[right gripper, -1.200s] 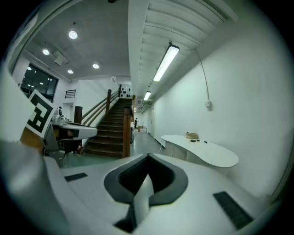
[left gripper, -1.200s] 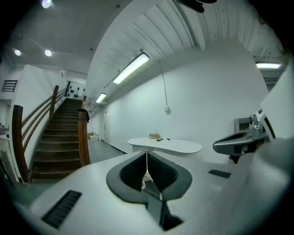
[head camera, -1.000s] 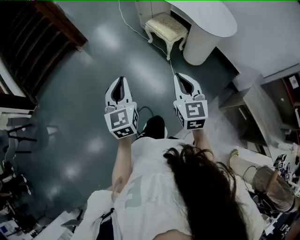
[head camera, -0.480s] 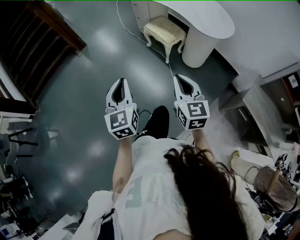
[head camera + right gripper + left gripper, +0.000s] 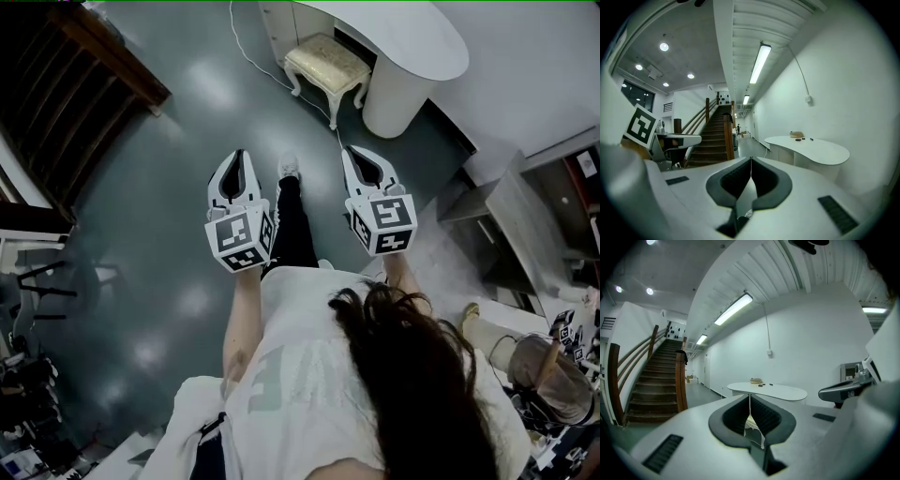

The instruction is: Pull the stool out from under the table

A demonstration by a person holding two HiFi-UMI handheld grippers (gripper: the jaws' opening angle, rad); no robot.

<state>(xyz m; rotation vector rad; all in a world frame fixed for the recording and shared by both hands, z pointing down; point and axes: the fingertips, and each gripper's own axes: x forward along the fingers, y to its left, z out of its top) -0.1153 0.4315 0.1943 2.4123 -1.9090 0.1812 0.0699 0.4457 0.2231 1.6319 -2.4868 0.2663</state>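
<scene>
The stool (image 5: pixel 328 64), cream-cushioned with white carved legs, stands half tucked under the white curved table (image 5: pixel 403 37) at the top of the head view. Both grippers are held out in front of the person, well short of the stool and apart from it. My left gripper (image 5: pixel 237 155) is shut with nothing in it, and so is my right gripper (image 5: pixel 349 150). In the left gripper view the table (image 5: pixel 768 391) lies straight ahead beyond the closed jaws (image 5: pixel 750 397). The right gripper view has the table (image 5: pixel 811 150) to the right of its closed jaws (image 5: pixel 751 160).
A wooden staircase (image 5: pixel 84 84) rises at the upper left. A white cable (image 5: pixel 258 56) runs over the dark floor beside the stool. Grey cabinets (image 5: pixel 506 216) stand at the right, and black equipment (image 5: pixel 28 281) at the left. The person's leg (image 5: pixel 295 216) reaches forward between the grippers.
The person has taken a step toward the stool, the leg stretching forward between the grippers. Both grippers have moved a little nearer the stool and stay shut.
</scene>
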